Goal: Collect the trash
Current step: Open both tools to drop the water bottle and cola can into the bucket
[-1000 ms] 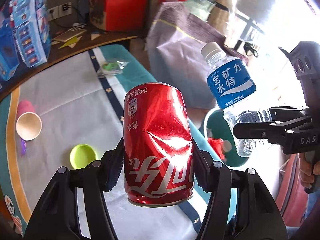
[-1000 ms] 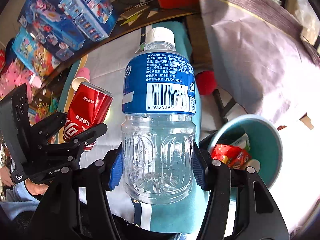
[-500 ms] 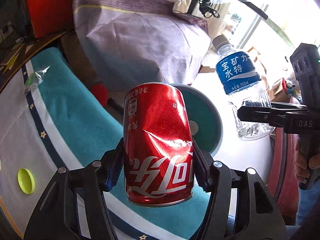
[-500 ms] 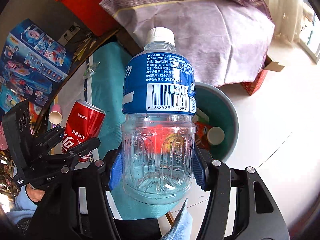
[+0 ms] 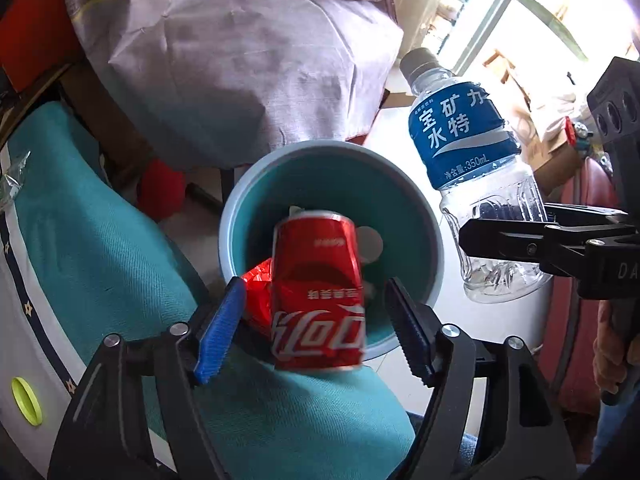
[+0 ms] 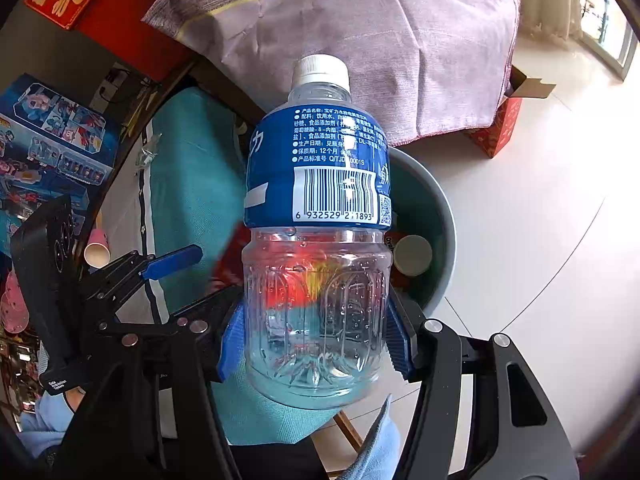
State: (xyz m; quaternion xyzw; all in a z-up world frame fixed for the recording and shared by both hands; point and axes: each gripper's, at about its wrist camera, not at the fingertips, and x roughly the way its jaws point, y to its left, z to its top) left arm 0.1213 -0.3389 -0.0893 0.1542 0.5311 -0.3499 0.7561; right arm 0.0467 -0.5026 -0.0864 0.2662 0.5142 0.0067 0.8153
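- the left gripper (image 5: 316, 324) is pointing down over the teal bin (image 5: 434, 248), which is sitting on the pale floor beside the table.
- its jaws have just been opening wide, and now they are letting go: the blue pads are standing apart from the red can (image 5: 318, 292).
- the red can is looking blurry between the two pads, touching neither one, right above the bin's mouth.
- a red wrapper (image 5: 258, 292) and a white cup (image 6: 412, 254) are lying inside the bin.
- the right gripper (image 6: 316, 340) is squeezing the clear water bottle (image 6: 318, 240) low on its body, with a pad pressing on each side.
- the bottle is standing upright in the jaws, cap on, blue label facing the camera, and it is hanging over the bin's near edge.
- a teal cloth (image 5: 100, 264) is covering the table (image 5: 8, 340), and a green lid (image 5: 26, 400) is lying on it.
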